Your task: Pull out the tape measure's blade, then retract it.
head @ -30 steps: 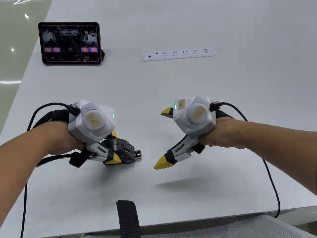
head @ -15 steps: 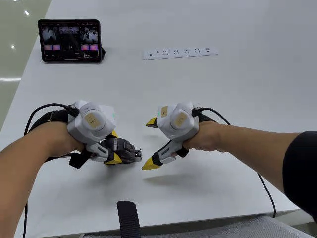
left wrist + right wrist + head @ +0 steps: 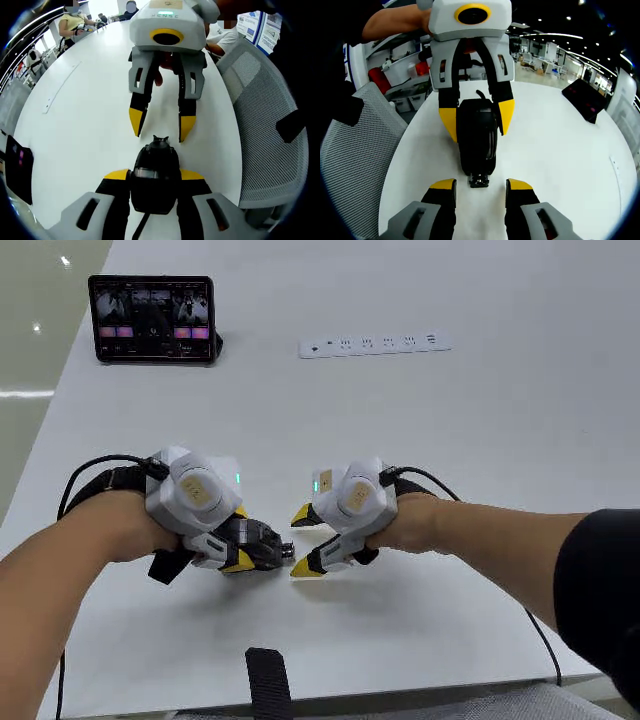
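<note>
White counter (image 3: 450, 440) spans the head view. A grey mesh chair back (image 3: 265, 100) is at the near edge in the left gripper view. A dark tablet (image 3: 152, 318) stands at the far left of the counter with its screen lit. A white power strip (image 3: 374, 344) lies flat, far centre, well apart from the tablet.

The left gripper (image 3: 240, 538) is low over the near part of the counter. Its fingers (image 3: 116, 176) are clenched on the black tape measure (image 3: 255, 540), one yellow tip on each side of the case. The case sits between those tips and points toward the other gripper; contact with the counter can't be told.

The right gripper (image 3: 302, 542) faces the left one, tips close to it. Its fingers (image 3: 442, 192) are released, spread either side of the tape measure's front end, not touching it.

The small metal end hook (image 3: 479, 180) of the blade sits at the case mouth, between the right gripper's two yellow tips. In the left gripper view the hook (image 3: 160, 141) is just short of those tips.
</note>
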`<state>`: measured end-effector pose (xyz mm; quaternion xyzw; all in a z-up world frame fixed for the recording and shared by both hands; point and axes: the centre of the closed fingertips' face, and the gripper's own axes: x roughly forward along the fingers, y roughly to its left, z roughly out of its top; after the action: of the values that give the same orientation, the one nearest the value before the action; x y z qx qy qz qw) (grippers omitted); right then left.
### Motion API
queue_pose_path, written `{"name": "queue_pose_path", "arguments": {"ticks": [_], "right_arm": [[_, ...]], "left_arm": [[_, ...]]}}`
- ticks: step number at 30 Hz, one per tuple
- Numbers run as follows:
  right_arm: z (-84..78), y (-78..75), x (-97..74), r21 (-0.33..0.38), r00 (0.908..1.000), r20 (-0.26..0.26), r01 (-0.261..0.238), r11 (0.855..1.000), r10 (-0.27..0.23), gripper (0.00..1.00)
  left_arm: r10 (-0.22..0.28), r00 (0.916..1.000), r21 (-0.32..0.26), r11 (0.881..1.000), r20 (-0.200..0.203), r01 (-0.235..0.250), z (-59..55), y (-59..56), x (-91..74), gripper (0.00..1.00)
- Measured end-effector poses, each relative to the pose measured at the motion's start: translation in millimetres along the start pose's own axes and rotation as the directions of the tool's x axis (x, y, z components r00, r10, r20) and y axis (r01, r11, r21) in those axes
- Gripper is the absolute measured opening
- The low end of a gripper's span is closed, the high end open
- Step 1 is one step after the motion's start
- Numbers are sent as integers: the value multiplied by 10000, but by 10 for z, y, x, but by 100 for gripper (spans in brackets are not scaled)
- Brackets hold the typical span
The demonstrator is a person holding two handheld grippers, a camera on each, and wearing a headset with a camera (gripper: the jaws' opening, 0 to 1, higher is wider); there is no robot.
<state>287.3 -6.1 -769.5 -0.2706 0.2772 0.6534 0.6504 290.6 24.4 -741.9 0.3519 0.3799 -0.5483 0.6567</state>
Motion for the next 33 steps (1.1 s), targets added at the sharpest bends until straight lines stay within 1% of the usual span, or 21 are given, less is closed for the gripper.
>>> {"name": "queue_pose_path", "arguments": {"ticks": [3, 6, 8, 9, 11, 12, 13, 15, 17, 18, 20, 21, 22, 23, 25, 28, 29, 31, 33], "right_arm": [[2, -4, 32, -75, 10000, -57, -1, 10000, 0, 27], [-14, -13, 76, 63, 9998, -161, 127, 9999, -126, 24], [-52, 9, 99, -362, 9992, -387, 99, 9993, -113, 17], [-57, 19, 106, -431, 9991, -410, 35, 9991, -53, 16], [-50, 44, 128, -350, 9991, -412, -83, 9994, 68, 12], [-36, 23, 143, -303, 9991, -417, 31, 9995, -44, 12], [-29, 19, 144, -177, 9990, -448, 42, 9998, -49, 12], [-26, 20, 149, -250, 9984, -559, 2, 9997, -16, 12], [-32, 10, 152, -3, 9977, -675, 67, 10000, -67, 12], [-30, 13, 157, -121, 9972, -746, 63, 9999, -72, 12], [-35, 11, 149, -35, 9966, -814, 83, 10000, -86, 12], [-39, 18, 143, -126, 9966, -821, 30, 9999, -41, 11], [-39, 24, 146, -410, 9965, -837, 7, 9992, -41, 11], [-46, 33, 142, -407, 9966, -821, 31, 9992, -65, 10], [-43, 20, 137, -152, 9974, -726, 14, 9999, -25, 10], [-47, 32, 131, -412, 9970, -769, -132, 9991, 100, 9], [-48, 32, 129, -402, 9970, -765, -139, 9991, 108, 9], [-49, 33, 119, -389, 9972, -737, -165, 9991, 136, 9], [-53, 32, 114, -177, 9973, -724, -169, 9997, 155, 9]], "left_arm": [[-24, 10000, -77, 10000, 72, 25, -2, 2, 1, 31], [-26, 10000, -49, 10000, 30, 26, -2, 0, 4, 31], [-14, 10000, -43, 10000, 29, 14, -3, -1, 5, 31], [-3, 10000, -49, 10000, 38, 3, -3, 0, 6, 31], [33, 10000, -35, 10000, 44, -33, -2, -1, 7, 31], [58, 10000, 2, 10000, 24, -58, -4, 3, 12, 31], [67, 10000, 4, 10000, 6, -67, -5, 4, 14, 31], [60, 10000, 28, 10000, -22, -60, -1, 7, 19, 31], [34, 10000, 26, 10000, -14, -34, -6, 14, 25, 31], [35, 10000, 27, 10000, -10, -35, -4, 14, 24, 31], [53, 10000, 40, 10000, 1, -53, -3, 14, 23, 31], [55, 10000, 37, 10000, 10, -55, -3, 14, 23, 31], [53, 10000, 21, 10000, 18, -53, -2, 15, 24, 31], [45, 10000, 30, 10000, 16, -45, -2, 14, 25, 31], [18, 10000, 59, 10000, -47, -18, -8, 15, 27, 31], [-34, 9999, 166, 9999, -153, 36, -11, 8, 26, 30], [-39, 9999, 191, 9998, -162, 42, -14, 7, 24, 30], [-17, 9999, 198, 9998, -119, 19, -23, 6, 17, 30], [9, 10000, 184, 9998, -67, -8, -19, 3, 13, 30]]}}
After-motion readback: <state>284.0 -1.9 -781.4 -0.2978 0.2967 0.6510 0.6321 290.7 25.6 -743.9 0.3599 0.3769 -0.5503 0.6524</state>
